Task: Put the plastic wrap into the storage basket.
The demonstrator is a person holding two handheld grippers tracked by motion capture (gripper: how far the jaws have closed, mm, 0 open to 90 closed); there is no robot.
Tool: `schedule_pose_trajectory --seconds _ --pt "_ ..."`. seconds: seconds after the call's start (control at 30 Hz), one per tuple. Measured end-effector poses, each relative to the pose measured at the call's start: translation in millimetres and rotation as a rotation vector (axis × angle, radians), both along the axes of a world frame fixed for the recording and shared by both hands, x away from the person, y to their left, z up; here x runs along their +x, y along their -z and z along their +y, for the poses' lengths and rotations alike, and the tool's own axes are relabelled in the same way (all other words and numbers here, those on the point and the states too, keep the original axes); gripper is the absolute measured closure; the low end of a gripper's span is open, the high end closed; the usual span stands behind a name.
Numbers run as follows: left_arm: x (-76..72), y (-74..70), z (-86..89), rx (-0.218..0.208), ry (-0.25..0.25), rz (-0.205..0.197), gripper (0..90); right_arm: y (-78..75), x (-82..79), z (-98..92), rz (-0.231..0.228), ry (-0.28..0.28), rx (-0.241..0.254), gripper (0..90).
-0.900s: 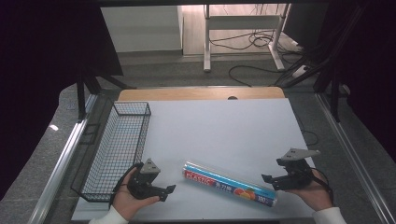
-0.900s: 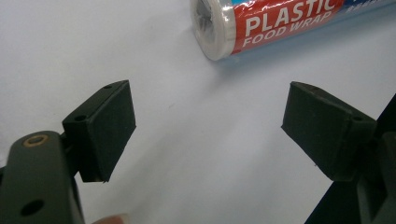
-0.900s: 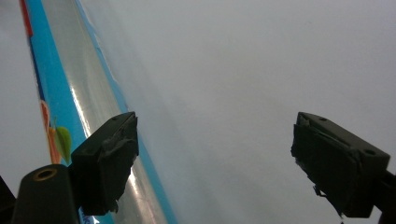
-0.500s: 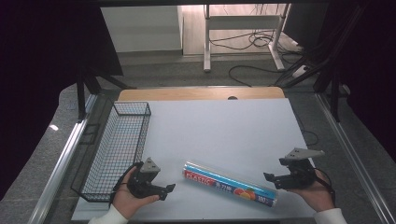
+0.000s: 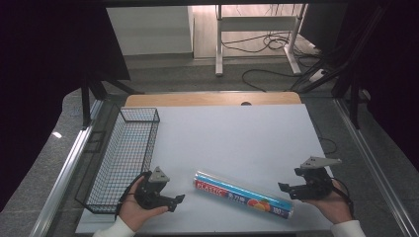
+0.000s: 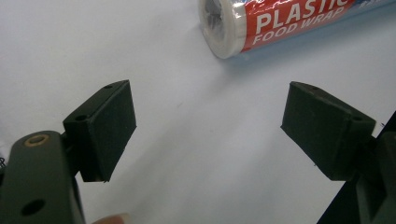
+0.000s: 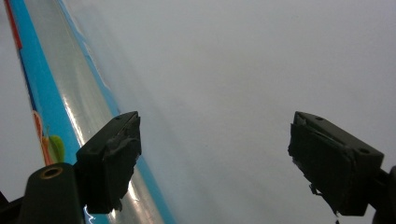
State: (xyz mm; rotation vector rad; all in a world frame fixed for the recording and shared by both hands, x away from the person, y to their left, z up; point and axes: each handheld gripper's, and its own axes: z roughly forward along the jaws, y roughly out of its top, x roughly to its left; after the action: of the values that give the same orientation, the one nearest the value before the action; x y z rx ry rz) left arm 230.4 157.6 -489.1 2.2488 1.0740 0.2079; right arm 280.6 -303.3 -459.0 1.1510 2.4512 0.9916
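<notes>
A roll of plastic food wrap [image 5: 243,194] in a red, blue and clear wrapper lies flat near the table's front edge, slanting down to the right. My left gripper [image 5: 177,201] rests just left of the roll's left end, open and holding nothing. In the left gripper view the roll's end [image 6: 223,28] lies ahead and to the right of the gripper [image 6: 210,126]. My right gripper [image 5: 282,188] sits open by the roll's right end. In the right gripper view the roll [image 7: 56,121] runs past the left jaw of the gripper [image 7: 217,154], with only bare table between the jaws.
A black wire basket [image 5: 123,153] stands along the left side of the white table [image 5: 237,138], close to my left hand. Beyond the table's far wooden edge are a floor, cables and a desk frame [image 5: 257,29].
My right gripper has shifted slightly right and toward the front edge. The left gripper and the roll have stayed where they were.
</notes>
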Motion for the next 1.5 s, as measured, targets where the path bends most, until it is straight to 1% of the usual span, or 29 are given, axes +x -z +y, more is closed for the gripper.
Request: schedule_pose_trajectory --seconds 0.07,0.27,0.4,0.43,0.5,0.53,0.6,0.83,0.93,0.97,1.03,1.07,1.1,1.17,1.2,1.23,1.27,1.3,1.4,1.47,1.5 --pt "0.1 0.4 -0.2 0.003 0.001 0.001 17.6 0.0 -0.1 0.0 0.007 0.0 -0.003 17.4" --pt "0.4 0.9 -1.1 0.011 0.002 0.005 17.5 -0.5 -0.1 0.1 0.005 -0.011 -0.01 17.8" --pt "0.4 0.9 -1.2 0.013 0.002 0.005 17.4 -4.8 -0.7 1.9 0.002 -0.02 -0.011 17.8" --pt "0.2 1.2 -1.5 0.01 -0.005 0.006 17.4 -6.2 -0.9 2.5 0.0 -0.024 -0.013 17.8" --pt "0.5 1.4 -1.5 0.012 -0.004 0.007 17.3 -10.3 -1.5 5.6 -0.004 -0.033 -0.01 17.8" --pt "0.9 1.7 -1.4 0.013 -0.003 0.008 17.3 -13.2 -1.7 8.5 -0.006 -0.047 -0.013 17.8" --pt "1.1 2.0 -1.3 0.013 -0.001 0.009 17.2 -14.3 -1.8 12.3 -0.008 -0.056 -0.015 17.8" --pt "2.0 2.8 -0.5 0.012 -0.002 0.012 17.2 -12.4 -1.0 20.4 0.013 -0.083 -0.022 17.9" --pt "1.7 2.7 -0.9 0.016 0.003 0.013 17.2 -13.4 -1.8 26.1 0.013 -0.1 -0.025 17.8" --pt "1.8 2.8 -1.0 0.019 0.006 0.011 17.2 -14.9 -2.8 30.4 0.014 -0.117 -0.031 17.2" --pt "1.8 3.1 -1.6 0.021 0.007 0.012 17.1 -15.4 -3.2 32.2 0.013 -0.125 -0.036 16.9" --pt "2.0 3.3 -1.8 0.024 0.008 0.013 17.1 -16.8 -4.7 38.8 0.016 -0.148 -0.049 16.5" --pt "2.0 3.3 -1.8 0.024 0.008 0.013 17.1 -16.8 -4.7 38.8 0.016 -0.148 -0.049 16.5" --pt "2.0 3.2 -1.6 0.024 0.008 0.012 17.1 -17.2 -5.5 45.0 0.018 -0.178 -0.059 16.3" --pt "2.0 3.2 -1.5 0.023 0.007 0.012 17.1 -16.8 -5.6 51.8 0.028 -0.2 -0.073 15.6" --pt "2.0 3.0 -1.3 0.022 0.006 0.012 17.1 -16.8 -5.6 51.8 0.028 -0.2 -0.073 15.6" --pt "2.0 3.1 -1.1 0.018 0.0 0.01 17.1 -16.1 -5.0 58.4 0.035 -0.217 -0.083 15.4" --pt "2.0 3.1 -1.1 0.018 0.0 0.01 17.1 -16.1 -5.0 58.4 0.035 -0.217 -0.083 15.4" --pt "1.9 3.1 -1.0 0.018 0.0 0.01 17.0 -15.1 -3.0 70.8 0.045 -0.252 -0.1 15.4" --pt "2.0 3.2 -1.1 0.02 0.001 0.011 17.0 -14.4 -0.8 81.5 0.051 -0.286 -0.117 15.5" --pt "2.1 3.4 -1.3 0.02 0.0 0.012 17.0 -14.4 -0.8 81.5 0.051 -0.286 -0.117 15.5"
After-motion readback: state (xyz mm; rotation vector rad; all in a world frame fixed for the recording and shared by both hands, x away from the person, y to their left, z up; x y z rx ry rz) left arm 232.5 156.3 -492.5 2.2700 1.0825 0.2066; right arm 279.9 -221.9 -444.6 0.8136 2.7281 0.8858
